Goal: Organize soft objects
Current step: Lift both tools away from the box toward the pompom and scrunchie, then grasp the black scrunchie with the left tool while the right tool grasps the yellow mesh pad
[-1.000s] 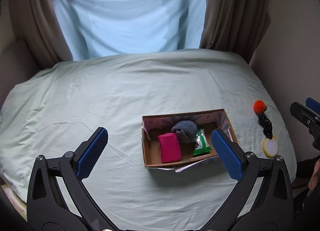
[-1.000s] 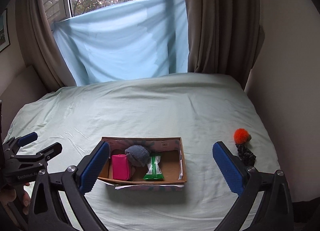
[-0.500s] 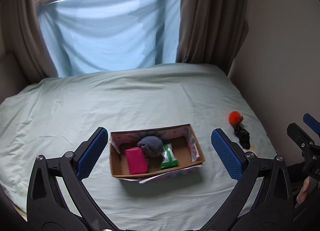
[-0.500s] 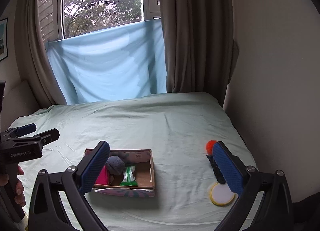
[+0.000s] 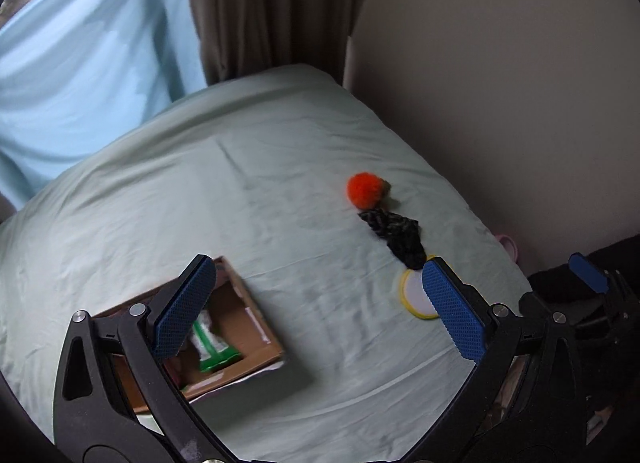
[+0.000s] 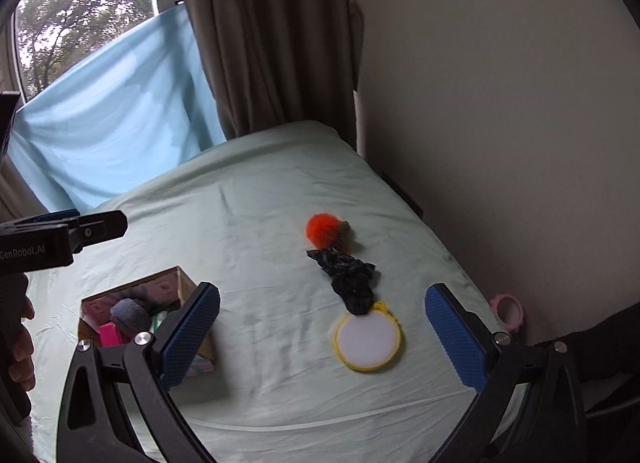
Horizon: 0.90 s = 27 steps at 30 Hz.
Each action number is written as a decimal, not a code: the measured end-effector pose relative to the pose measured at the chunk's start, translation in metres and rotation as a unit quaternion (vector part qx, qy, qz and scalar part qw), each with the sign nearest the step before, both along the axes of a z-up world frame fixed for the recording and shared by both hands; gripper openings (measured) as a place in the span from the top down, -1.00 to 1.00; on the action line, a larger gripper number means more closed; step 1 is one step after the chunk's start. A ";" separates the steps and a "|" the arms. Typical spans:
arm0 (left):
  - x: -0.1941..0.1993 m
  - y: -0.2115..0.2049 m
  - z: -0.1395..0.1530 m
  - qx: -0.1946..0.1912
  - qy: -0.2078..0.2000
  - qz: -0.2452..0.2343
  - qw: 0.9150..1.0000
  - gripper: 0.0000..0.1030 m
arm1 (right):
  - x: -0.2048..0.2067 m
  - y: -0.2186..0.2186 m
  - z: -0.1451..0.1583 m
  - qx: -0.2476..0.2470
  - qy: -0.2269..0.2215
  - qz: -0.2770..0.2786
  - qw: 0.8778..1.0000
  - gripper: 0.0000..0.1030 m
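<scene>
On the pale green bed sheet lie an orange pompom [image 6: 322, 229] [image 5: 365, 189], a dark crumpled cloth [image 6: 349, 279] [image 5: 396, 235] and a round white pad with a yellow rim [image 6: 367, 338] [image 5: 416, 295], in a row near the right edge. A cardboard box [image 6: 188, 287] [image 5: 256, 327] to the left holds a grey ball [image 6: 130, 317], a pink item [image 6: 110, 335] and a green packet [image 5: 210, 347]. My left gripper [image 5: 320, 309] is open above the bed between box and pad. My right gripper [image 6: 322, 337] is open, hovering short of the pad.
A beige wall [image 6: 500, 123] runs close along the bed's right edge, with a pink ring [image 6: 507, 311] in the gap. Brown curtains [image 6: 272, 43] and a light blue sheet [image 6: 112, 111] hang at the far end. A hand [image 6: 20, 343] holds the left gripper's handle.
Both views have swung right and tilted toward the pompom, dark cloth and round pad, which are now larger and more central. The box has shifted to the lower left. Both grippers stay open.
</scene>
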<state>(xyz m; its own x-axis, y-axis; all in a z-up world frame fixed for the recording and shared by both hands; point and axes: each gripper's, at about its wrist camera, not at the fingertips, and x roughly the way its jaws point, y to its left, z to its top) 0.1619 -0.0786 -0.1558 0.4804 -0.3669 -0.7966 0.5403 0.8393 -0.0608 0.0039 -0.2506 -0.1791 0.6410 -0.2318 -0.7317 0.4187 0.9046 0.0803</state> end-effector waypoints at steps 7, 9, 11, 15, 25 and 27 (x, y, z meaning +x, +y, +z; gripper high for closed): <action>0.032 -0.118 -0.081 0.039 0.085 -0.089 0.992 -0.99 | 0.007 -0.050 -0.069 0.057 0.063 -0.051 0.995 -0.99; 0.038 -0.147 -0.107 0.052 0.104 -0.109 0.987 -0.99 | 0.010 -0.062 -0.089 0.071 0.079 -0.064 0.992 -0.99; 0.043 -0.175 -0.131 0.066 0.120 -0.131 0.982 -0.99 | 0.014 -0.072 -0.110 0.080 0.096 -0.072 0.989 -0.99; 0.052 -0.217 -0.183 0.085 0.171 -0.171 0.967 -0.97 | 0.024 -0.086 -0.150 0.112 0.125 -0.090 0.982 -0.99; 0.063 -0.272 -0.284 0.139 0.226 -0.213 0.940 -0.49 | 0.051 -0.092 -0.218 0.122 0.158 -0.100 0.975 -0.99; 0.061 -0.279 -0.299 0.148 0.233 -0.222 0.935 -0.47 | 0.057 -0.091 -0.226 0.111 0.160 -0.094 0.976 -0.99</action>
